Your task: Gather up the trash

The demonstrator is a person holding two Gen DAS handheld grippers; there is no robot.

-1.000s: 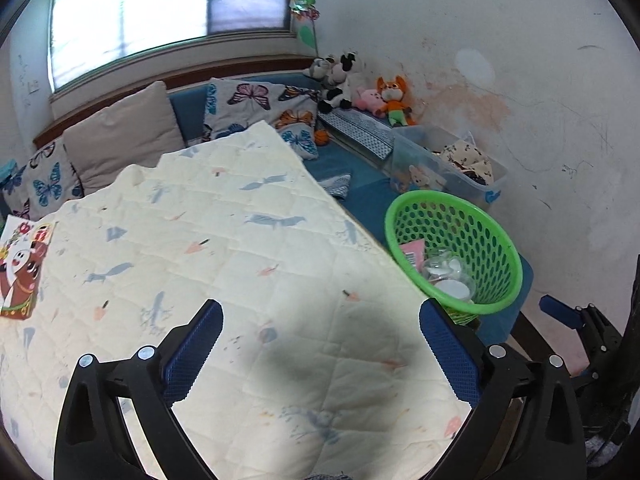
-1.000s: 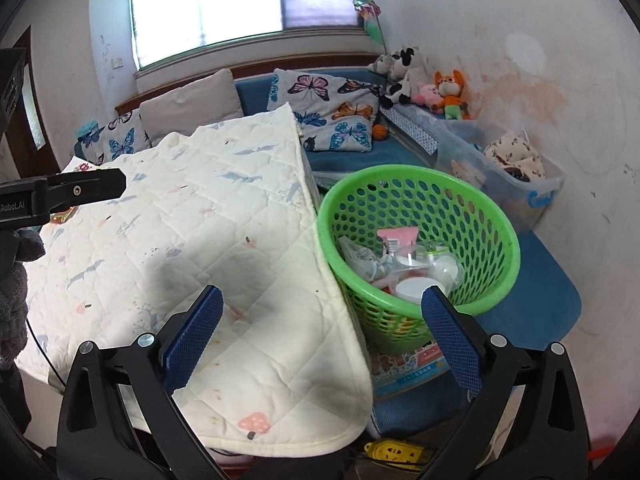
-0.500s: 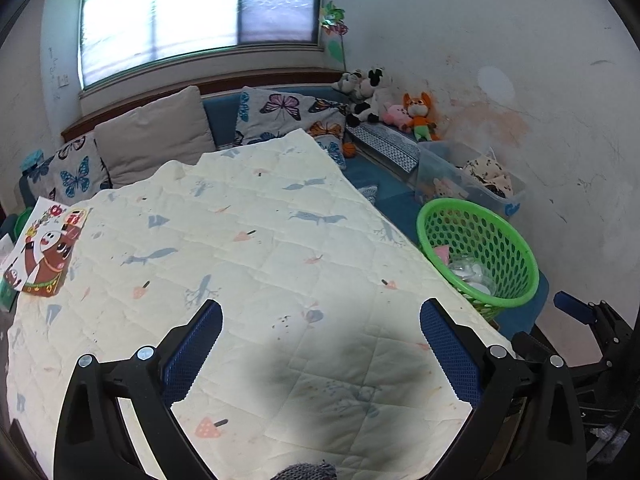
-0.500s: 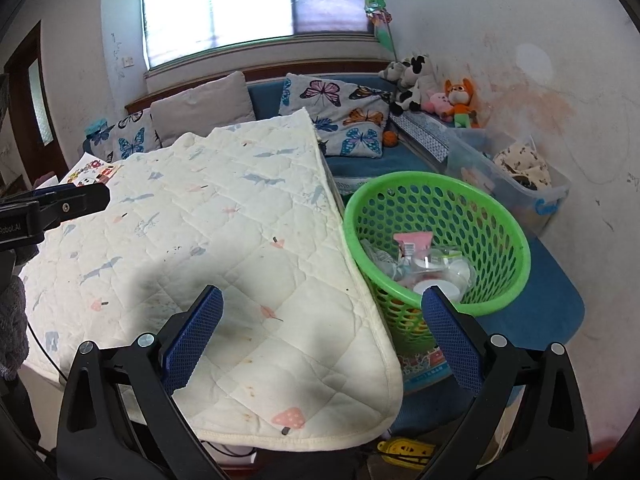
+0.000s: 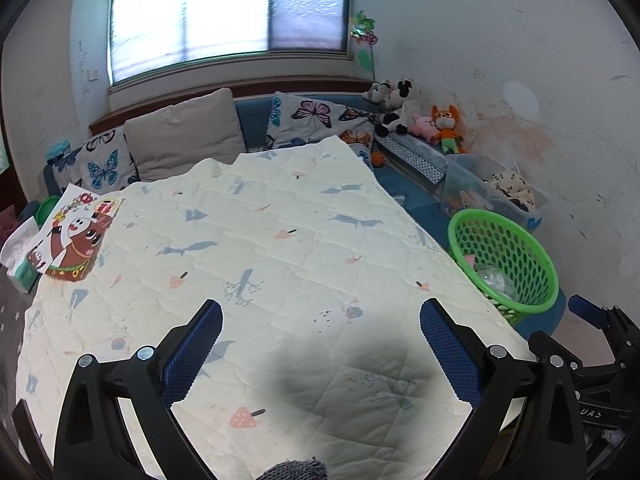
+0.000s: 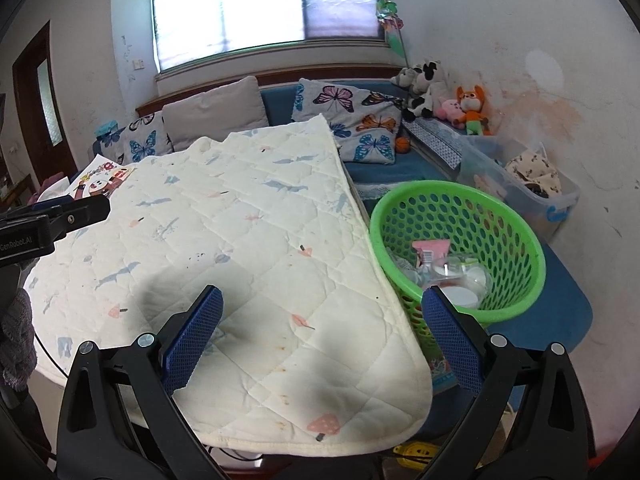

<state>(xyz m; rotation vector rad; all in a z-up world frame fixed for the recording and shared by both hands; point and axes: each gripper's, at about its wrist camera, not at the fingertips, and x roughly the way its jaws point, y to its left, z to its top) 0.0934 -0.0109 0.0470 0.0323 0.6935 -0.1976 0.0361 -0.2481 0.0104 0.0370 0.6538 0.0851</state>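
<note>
A green mesh basket [image 6: 508, 216] stands to the right of the table on a blue bench. It holds trash: a pink packet [image 6: 431, 249], clear plastic wrap and a white lid [image 6: 462, 295]. The same basket [image 5: 516, 252] shows at the right in the left wrist view. My left gripper [image 5: 320, 342] hangs open and empty over the near part of the quilted cream cloth [image 5: 256, 248]. Open and empty too, my right gripper [image 6: 322, 326] sits above the cloth's near right corner [image 6: 360, 392], left of the basket. The right gripper shows at the right edge of the left wrist view.
A colourful cartoon sheet [image 5: 78, 236] and a tissue pack [image 5: 18, 256] lie at the table's far left. Cushions [image 5: 184, 136] line a blue sofa beyond. Plush toys [image 5: 446, 128] and a clear storage bin [image 5: 496, 188] stand along the right wall. A yellow object [image 6: 414, 450] lies on the floor.
Both grippers have drawn back and up from the basket; more of the table, the cartoon sheet and the room now show. Both stayed open and empty.
</note>
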